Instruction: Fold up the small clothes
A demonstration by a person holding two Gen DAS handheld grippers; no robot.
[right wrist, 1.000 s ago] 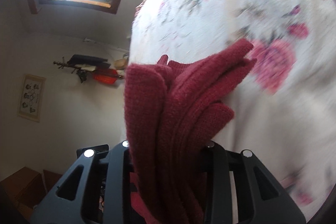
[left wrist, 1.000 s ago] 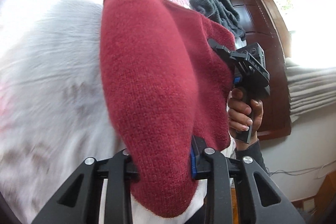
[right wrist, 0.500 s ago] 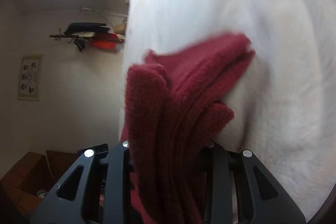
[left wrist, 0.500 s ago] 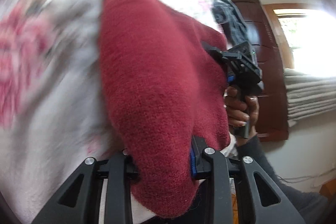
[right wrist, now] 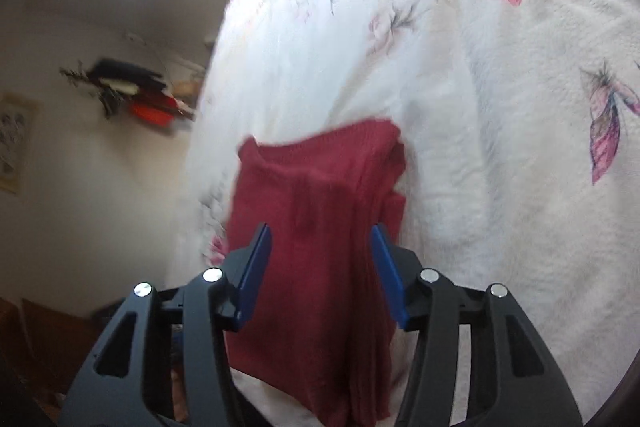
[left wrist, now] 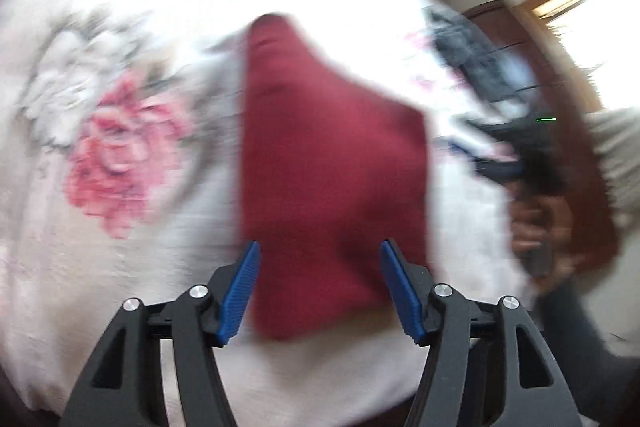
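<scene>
Both tools had let go since half a second earlier: the left tool (left wrist: pixel 318 287) and right tool (right wrist: pixel 320 267) stood wide, the folded red sweater (left wrist: pixel 328 179) lying on the floral bedspread (right wrist: pixel 500 115). Next, I judged, withdrawing clear without dragging it.

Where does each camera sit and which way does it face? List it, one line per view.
Left wrist: on the left gripper, looking along its open fingers at the red sweater on the floral bedspread; the hand holding the right gripper shows.
Right wrist: on the right gripper, facing the sweater, fingers open.
Shared: sweater, bedspread.
</scene>
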